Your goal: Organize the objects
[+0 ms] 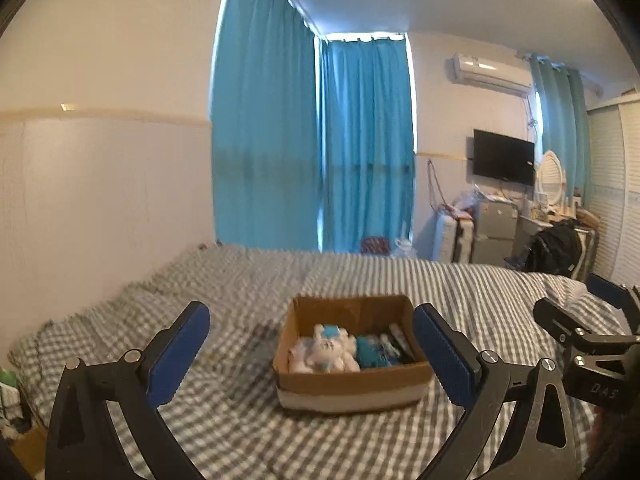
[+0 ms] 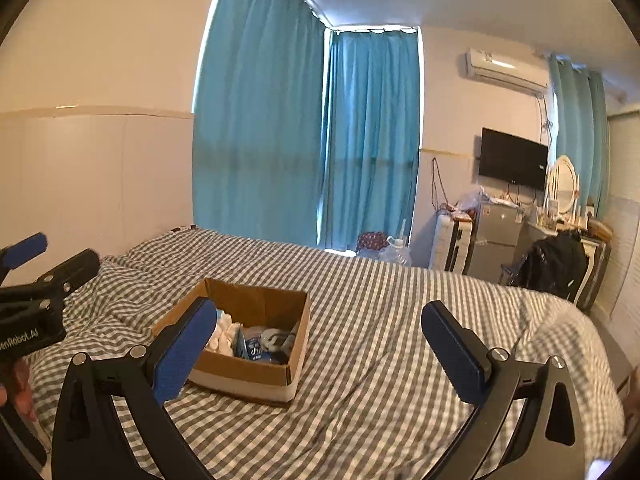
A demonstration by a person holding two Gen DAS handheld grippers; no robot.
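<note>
An open cardboard box (image 1: 352, 380) sits on the checked bed. Inside lie a white plush toy (image 1: 326, 350), a teal item (image 1: 370, 352) and a dark item at the right. My left gripper (image 1: 312, 328) is open and empty, held above the bed just in front of the box. My right gripper (image 2: 320, 324) is open and empty; the box (image 2: 244, 372) lies to its front left, partly behind its left finger (image 2: 184, 348). Each gripper shows at the edge of the other's view.
The grey checked bed cover (image 2: 380, 320) fills the foreground. A white wall (image 1: 100, 200) runs along the left. Blue curtains (image 2: 320, 140) hang behind. A fridge (image 2: 496, 240), a TV (image 2: 514, 158), a dressing table and a black bag (image 2: 556, 260) stand at the right.
</note>
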